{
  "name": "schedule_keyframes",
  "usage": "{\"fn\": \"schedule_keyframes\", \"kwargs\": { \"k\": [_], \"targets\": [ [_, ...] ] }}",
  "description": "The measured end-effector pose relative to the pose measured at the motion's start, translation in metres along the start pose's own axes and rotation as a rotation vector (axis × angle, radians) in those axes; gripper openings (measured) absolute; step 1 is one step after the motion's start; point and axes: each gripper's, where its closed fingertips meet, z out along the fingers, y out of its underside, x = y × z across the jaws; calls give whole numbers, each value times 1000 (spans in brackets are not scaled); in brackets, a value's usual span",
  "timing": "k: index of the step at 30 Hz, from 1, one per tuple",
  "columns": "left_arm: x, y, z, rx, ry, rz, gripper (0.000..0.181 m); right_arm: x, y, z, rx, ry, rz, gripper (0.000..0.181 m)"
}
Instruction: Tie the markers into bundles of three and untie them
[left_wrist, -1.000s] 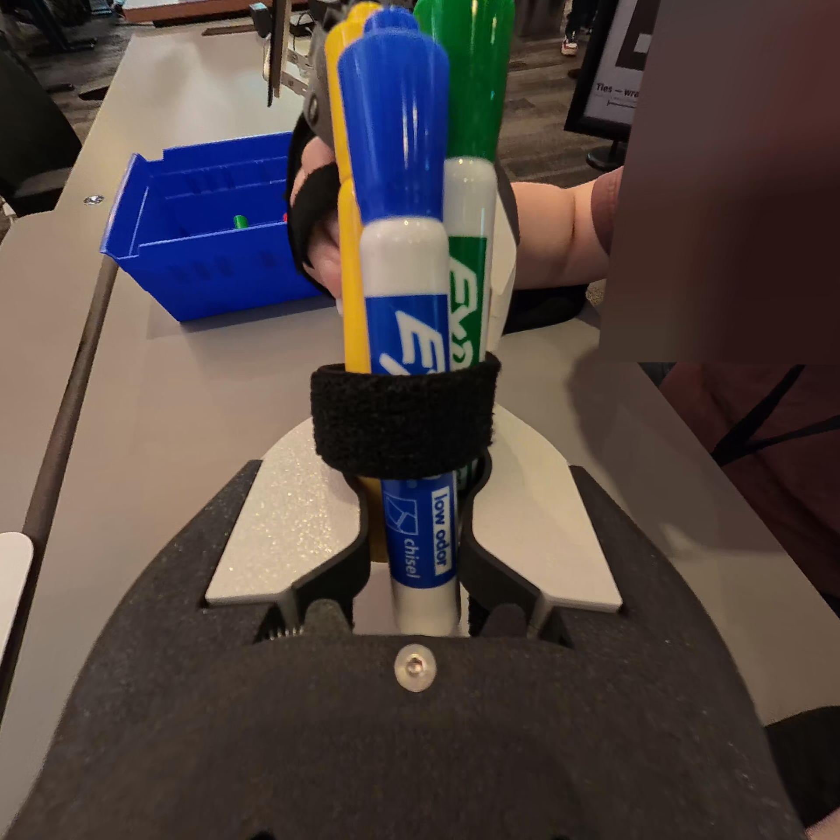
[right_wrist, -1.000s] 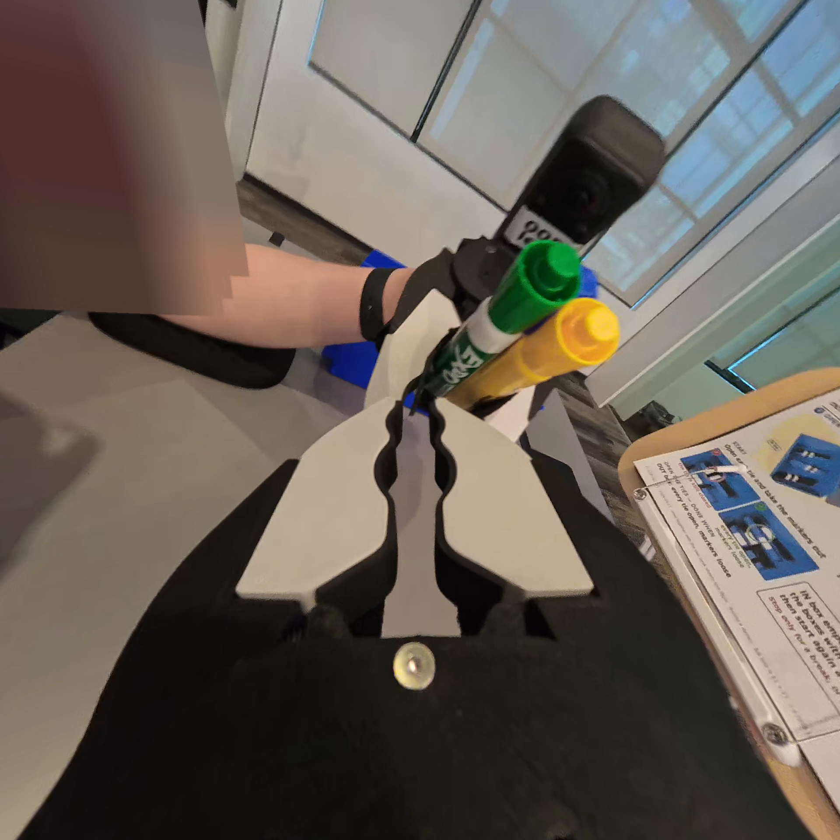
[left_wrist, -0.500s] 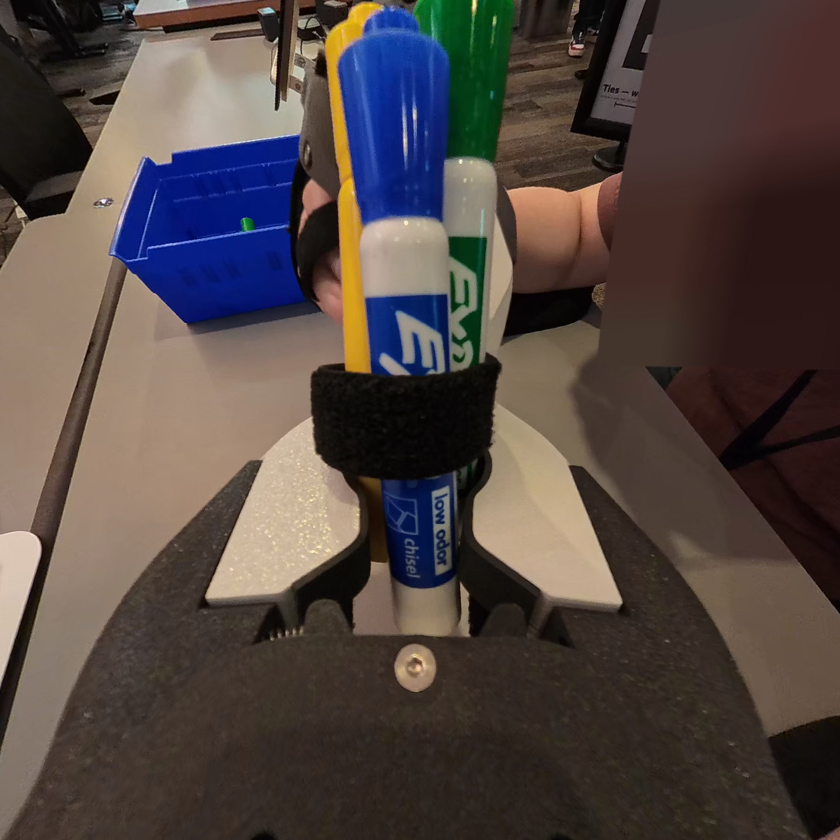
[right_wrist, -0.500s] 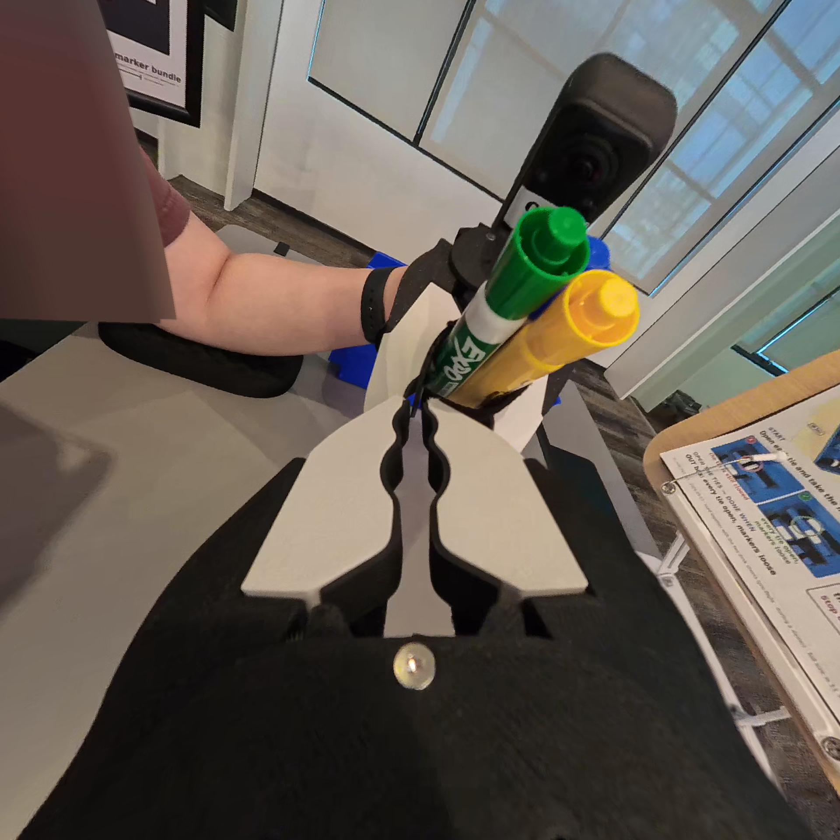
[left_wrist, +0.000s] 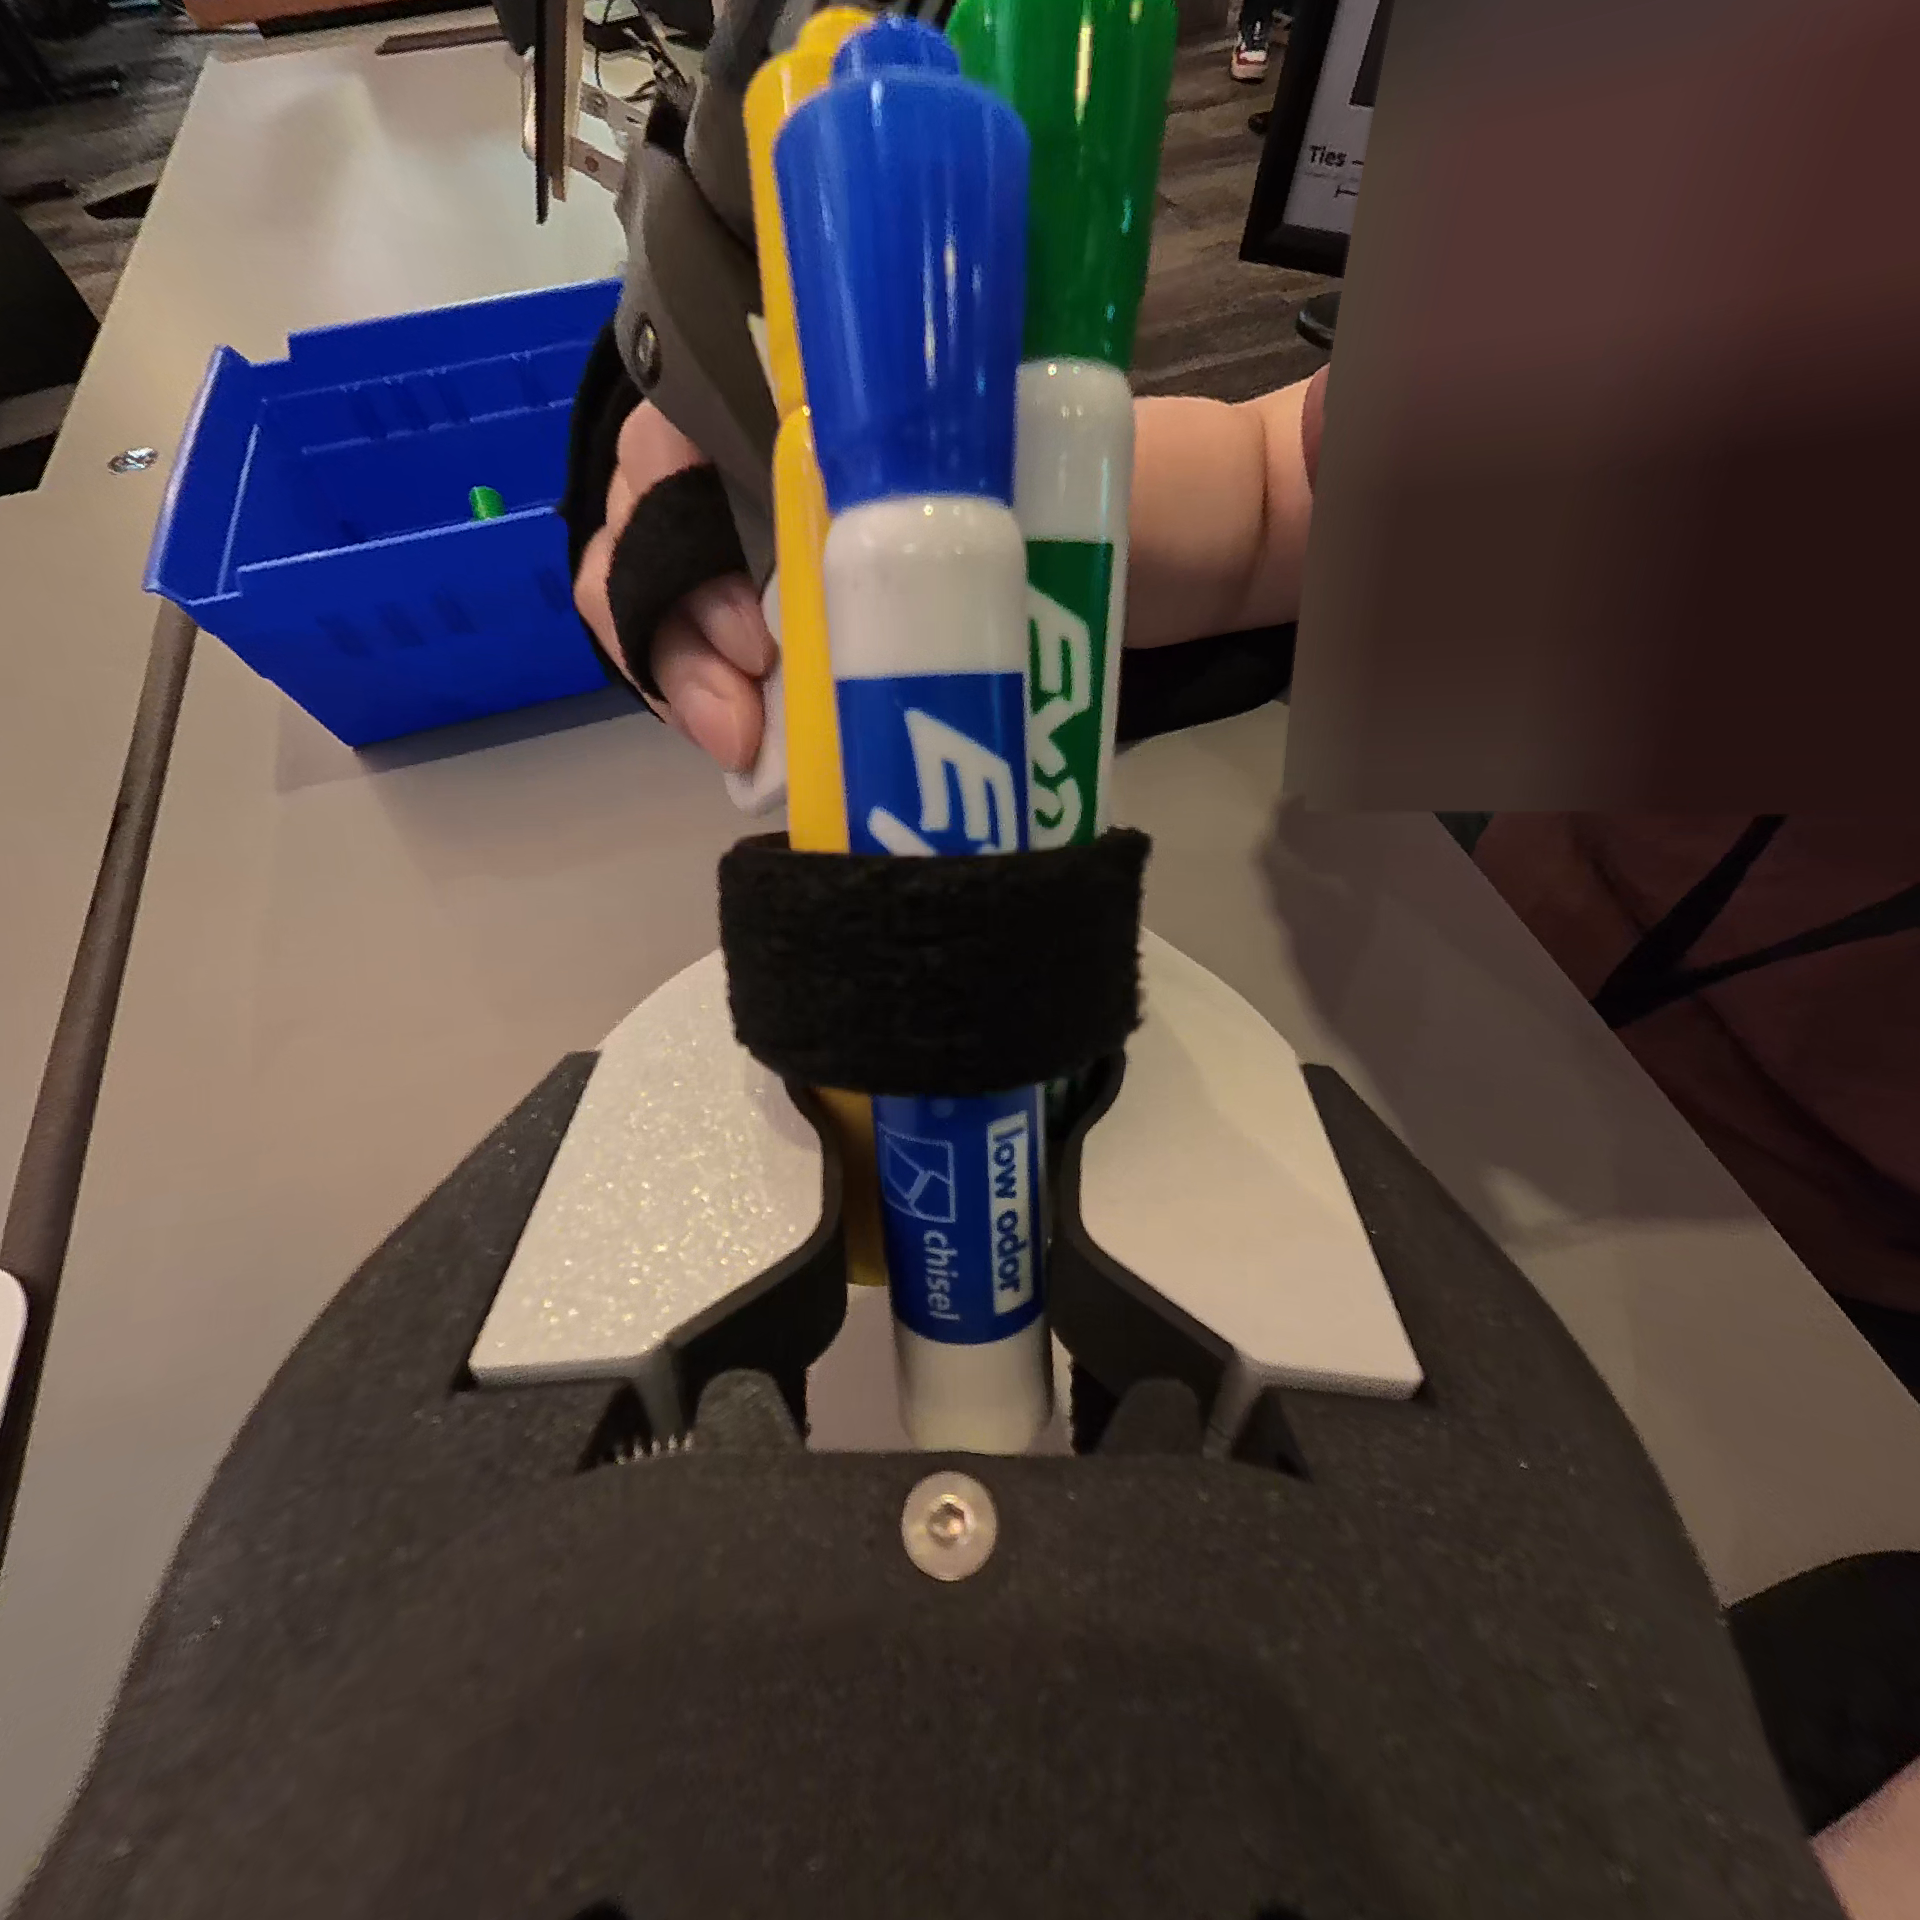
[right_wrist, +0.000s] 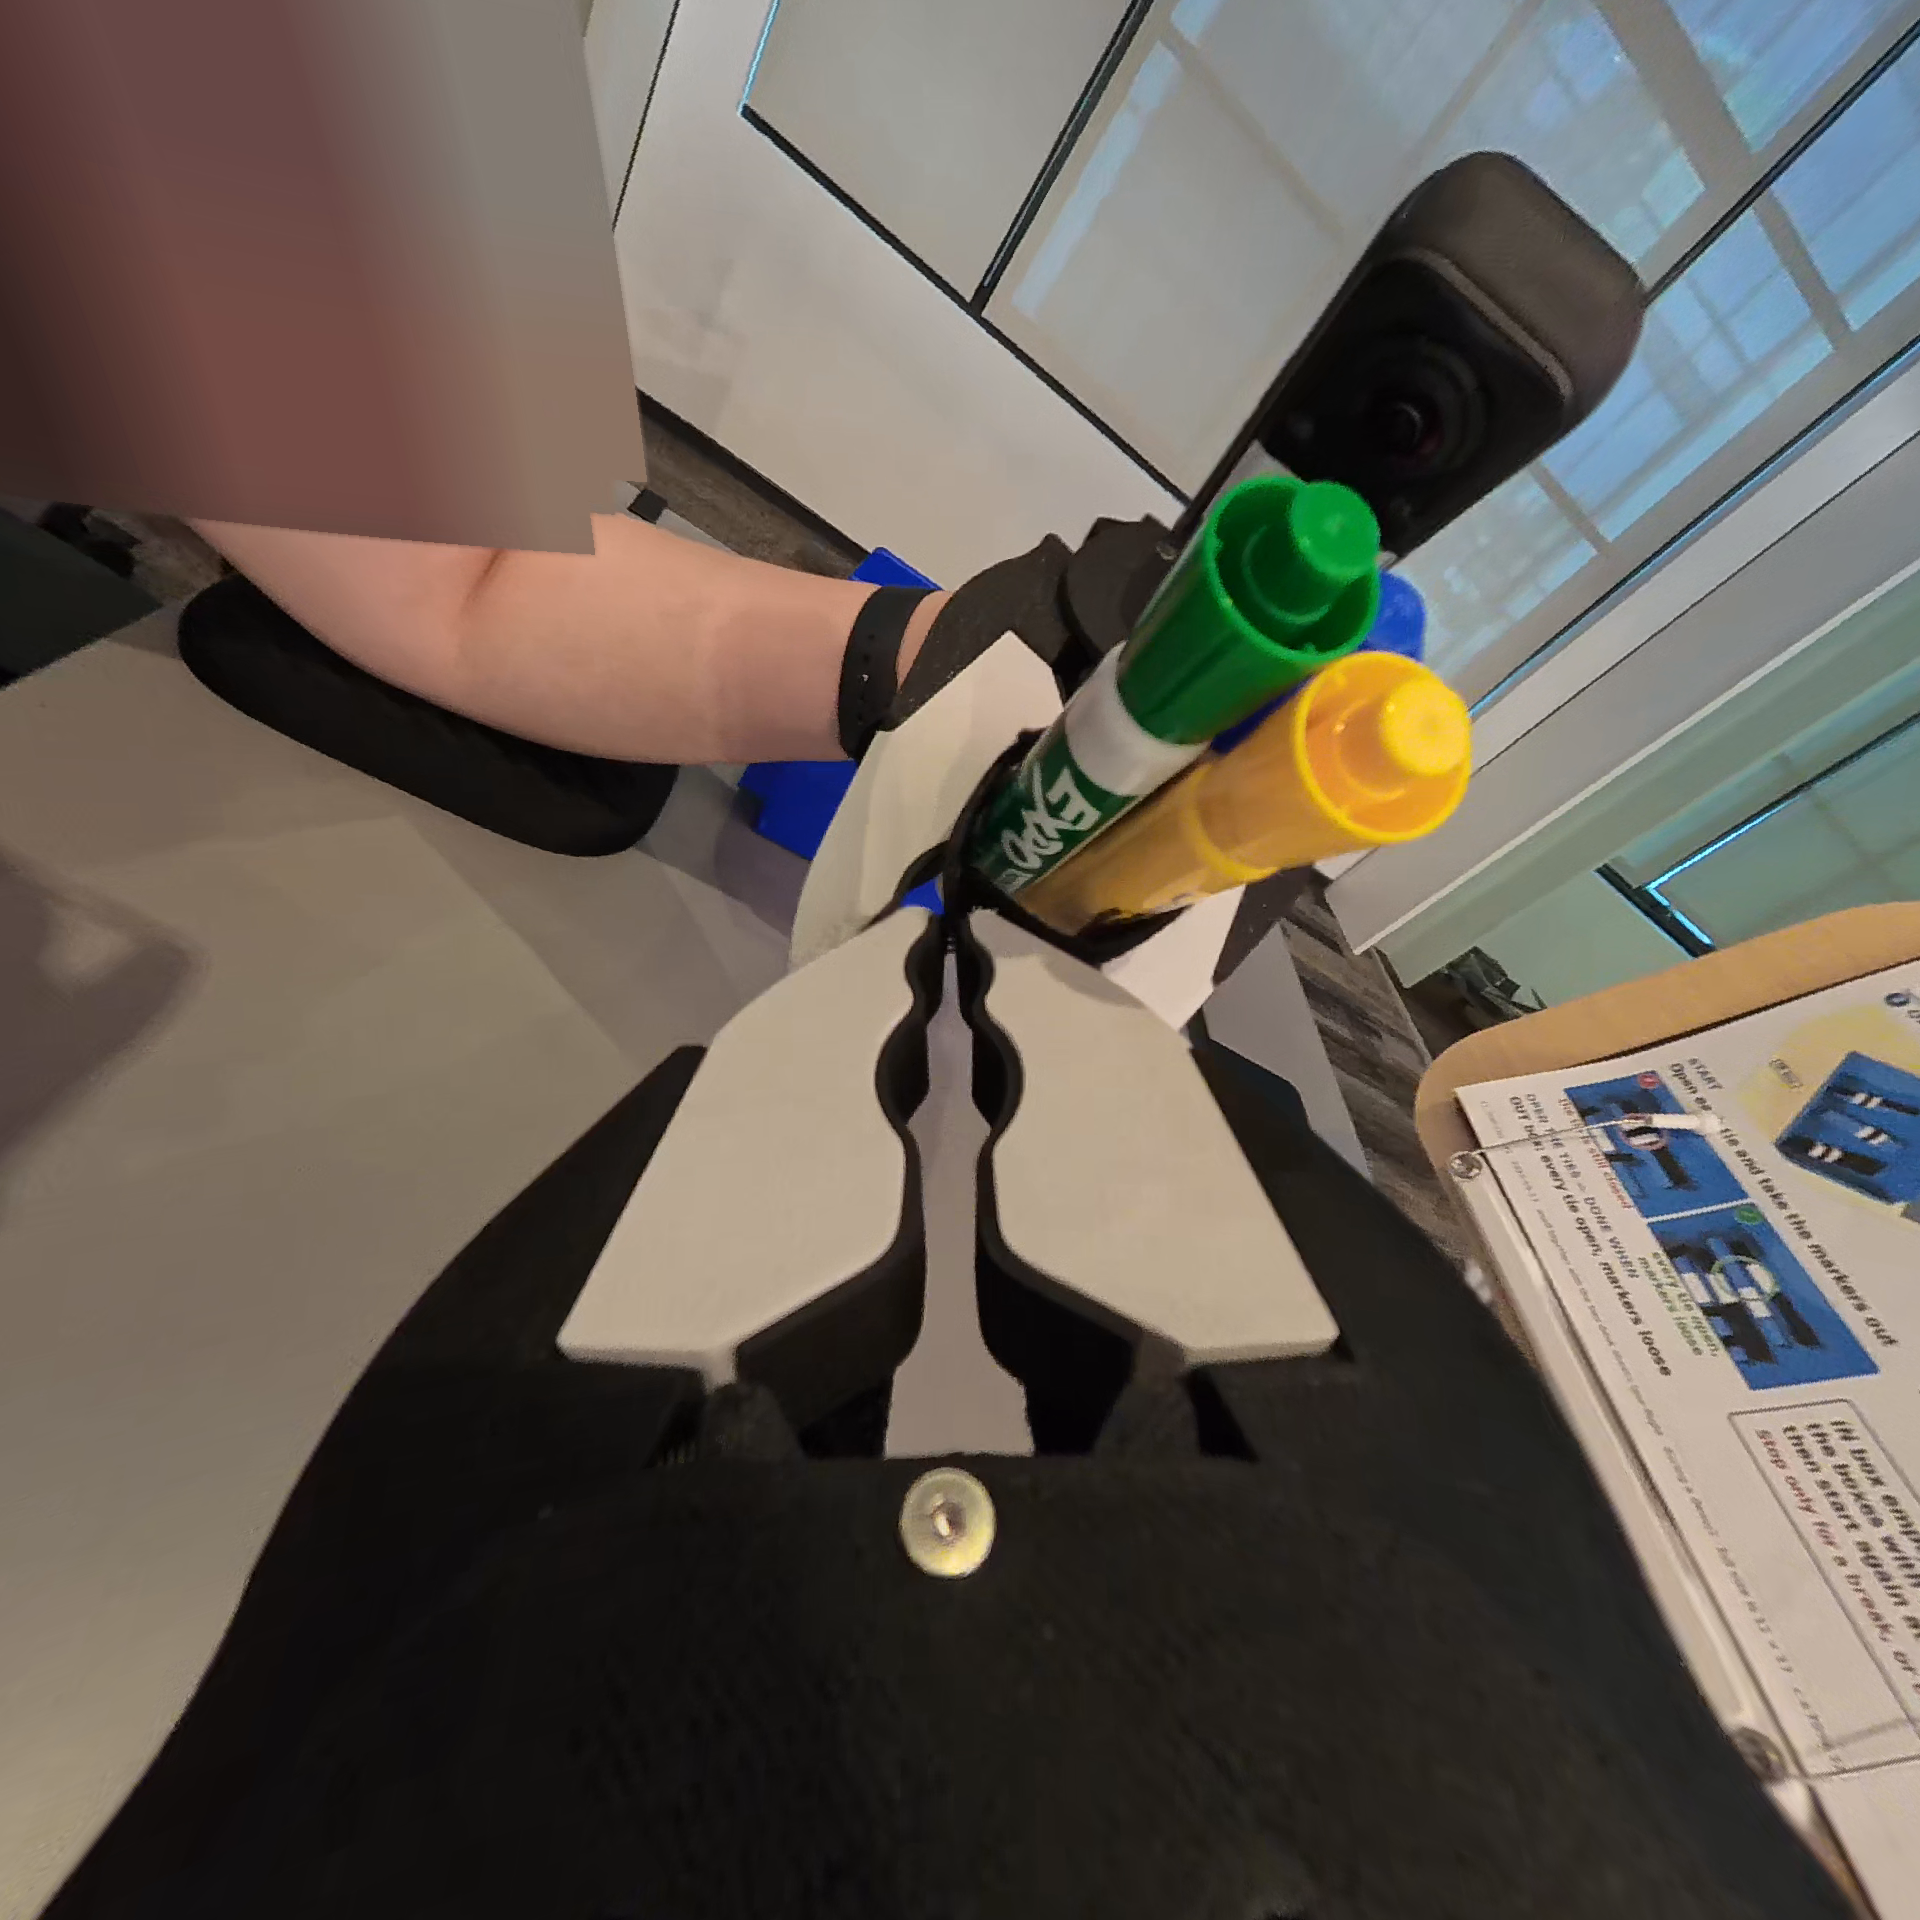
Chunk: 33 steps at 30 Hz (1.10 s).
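The left hand-held gripper (left_wrist: 940, 1195) is clamped on the lower barrels of a bundle of three markers: a blue marker (left_wrist: 914, 540), a green marker (left_wrist: 1075, 436) and a yellow marker (left_wrist: 805, 582). A black hook-and-loop strap (left_wrist: 930, 956) encircles all three just beyond the jaw tips. The bundle is held in the air above the grey desk (left_wrist: 416, 935), not resting on it.

The bundle's long axis runs in line with the left hand-held gripper's own fingers, with the capped ends pointing forward, away from it. In the right wrist view those caps point toward the camera and up to the right, so the two tools face each other roughly head-on.

The right hand-held gripper (right_wrist: 951, 935) has its jaws drawn nearly together, with only a thin slit between them. Its tips sit directly at the strap, on the side below the green marker. A thin dark strip, probably the strap's free end, appears to lie in the slit, but the pinch cannot be confirmed.

The strap lies straight ahead of the right tips. Judged from this, the coming move is a pull on the strap end across the bundle's long axis, with the left tool as the fixed anchor.

A blue bin (left_wrist: 405, 540) stands on the desk beyond the bundle, well apart from it.
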Motion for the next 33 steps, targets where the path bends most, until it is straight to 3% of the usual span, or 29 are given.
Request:
{"fn": "schedule_keyframes", "kwargs": {
  "k": [3,14,33],
  "targets": [
    [1,2,3,-12,9,-1,43,0,3,1,-24,10,-23,3],
    [-2,1,1,-1,-5,-8,45,7,6,2,-28,0,186,3],
    [2,9,3,-42,17,-3,45,6,14,7,-136,29,122,3]
  ]
}}
